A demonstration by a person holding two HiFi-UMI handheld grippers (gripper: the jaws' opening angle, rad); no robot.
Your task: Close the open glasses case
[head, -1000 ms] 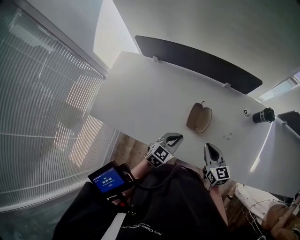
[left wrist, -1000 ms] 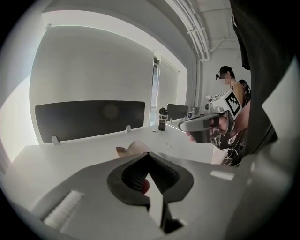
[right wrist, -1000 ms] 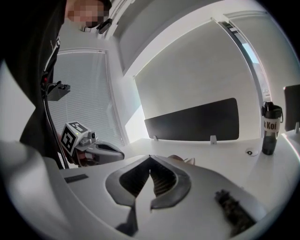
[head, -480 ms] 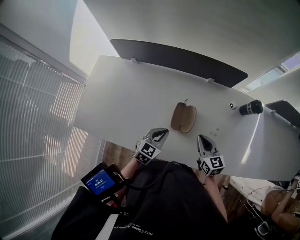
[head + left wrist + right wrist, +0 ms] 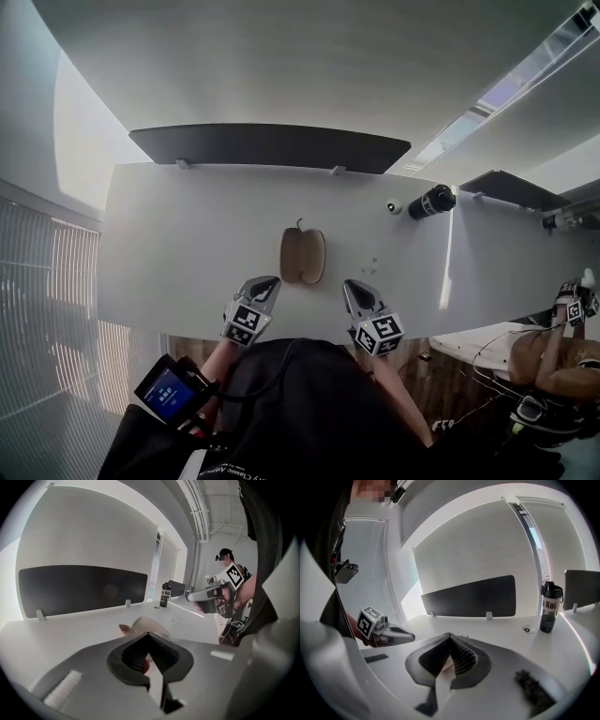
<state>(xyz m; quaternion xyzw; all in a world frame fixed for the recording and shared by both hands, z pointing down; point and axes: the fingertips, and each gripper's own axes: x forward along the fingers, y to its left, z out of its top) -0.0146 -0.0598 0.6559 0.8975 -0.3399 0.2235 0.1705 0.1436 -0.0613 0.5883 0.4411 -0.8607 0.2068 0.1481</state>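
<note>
Approaching is the step in hand: on the near side of the glasses case [image 5: 303, 255], the left gripper [image 5: 271, 280] and right gripper [image 5: 349, 284] hang at the table [image 5: 187, 234] edge, each with jaws pressed together on nothing. The case lies open mid-table, both halves flat, untouched. Beyond it, rightward, stands a bottle [image 5: 430, 202]. The next move likely calls for advancing and folding one half onto the other.

Tan glasses case [image 5: 303, 255] lies open, both halves flat on the table
</note>
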